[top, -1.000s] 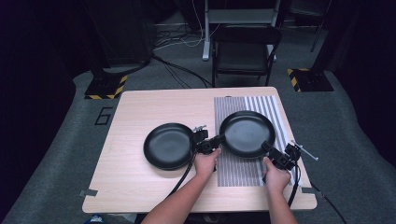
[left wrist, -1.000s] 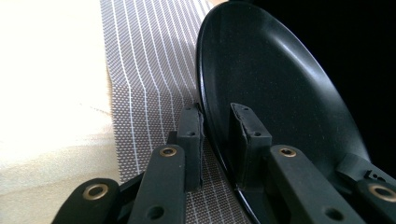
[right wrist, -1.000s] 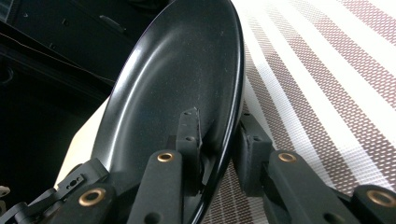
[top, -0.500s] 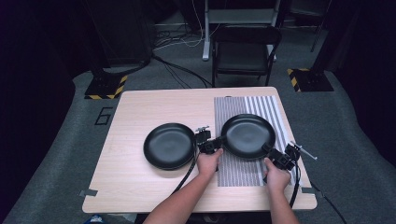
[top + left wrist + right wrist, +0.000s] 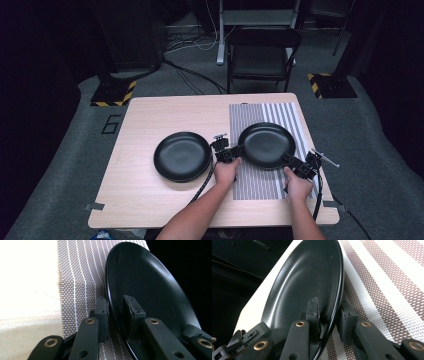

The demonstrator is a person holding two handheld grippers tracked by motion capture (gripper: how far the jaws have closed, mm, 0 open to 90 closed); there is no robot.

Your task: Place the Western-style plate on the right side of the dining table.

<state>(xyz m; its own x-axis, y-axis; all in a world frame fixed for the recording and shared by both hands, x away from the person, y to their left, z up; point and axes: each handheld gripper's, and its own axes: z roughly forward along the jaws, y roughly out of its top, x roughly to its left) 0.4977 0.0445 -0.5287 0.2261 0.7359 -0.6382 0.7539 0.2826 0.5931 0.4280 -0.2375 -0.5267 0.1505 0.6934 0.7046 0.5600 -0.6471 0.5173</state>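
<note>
1. Pale wood table [image 5: 150, 200] with a striped woven placemat [image 5: 260, 185] on its right half. The mat's far edge sits close to the table's far edge, its near edge short of the person's side.
2. Open room: bare wood across the left third of the table and along the whole far strip. Little bare wood right of the mat before the table's right edge.
3. Two black plates. The left plate [image 5: 182, 156] lies flat on bare wood, nothing in it, just left of the left gripper.
4. The right plate [image 5: 266, 145] is over the placemat, nothing in it. It is held at two rim points, left side and near-right side. Whether its underside touches the mat I cannot tell.
5. Left gripper [image 5: 226, 152]: jaws closed down on the right plate's left rim. In the left gripper view [image 5: 116, 312] one pad lies inside the plate and the other under the rim, next to the mat.
6. Right gripper [image 5: 299, 166]: jaws pinched on the same plate's near-right rim. In the right gripper view [image 5: 329, 315] the rim runs between the two pads, with a narrow gap.
7. Both forearms come in from the near edge, angled forward; the left hand [image 5: 227, 172] is over the mat's left border, the right hand [image 5: 298, 186] near the mat's near-right corner.
</note>
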